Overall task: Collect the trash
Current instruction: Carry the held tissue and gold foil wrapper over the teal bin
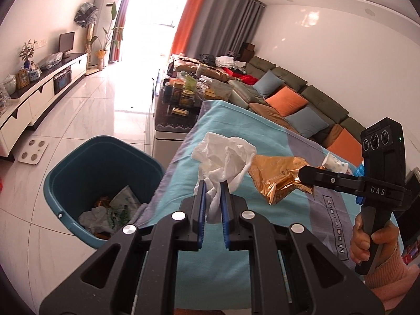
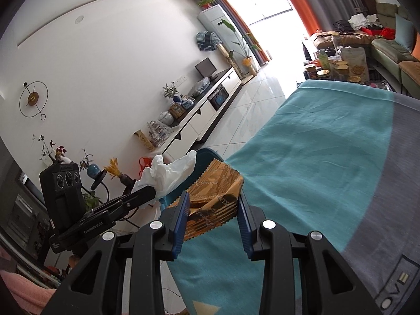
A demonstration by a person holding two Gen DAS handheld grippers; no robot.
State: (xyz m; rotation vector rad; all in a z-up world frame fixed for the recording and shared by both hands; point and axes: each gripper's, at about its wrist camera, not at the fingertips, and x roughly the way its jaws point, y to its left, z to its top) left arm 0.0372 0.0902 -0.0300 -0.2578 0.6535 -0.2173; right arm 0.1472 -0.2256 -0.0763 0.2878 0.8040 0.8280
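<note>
While the left gripper (image 1: 211, 187) clamps a crumpled white tissue (image 1: 225, 158) above the teal blanket (image 1: 236, 236), the right gripper (image 2: 214, 211) pinches a gold foil wrapper (image 2: 215, 191) beside it. Both pieces hang clear of the fabric. On the floor just left of the blanket's edge stands a blue bin (image 1: 78, 168), with discarded wrappers inside.

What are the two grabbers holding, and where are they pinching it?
The left gripper pinches a crumpled white tissue by its lower twisted end. The right gripper clamps a shiny gold foil wrapper across its near end.
</note>
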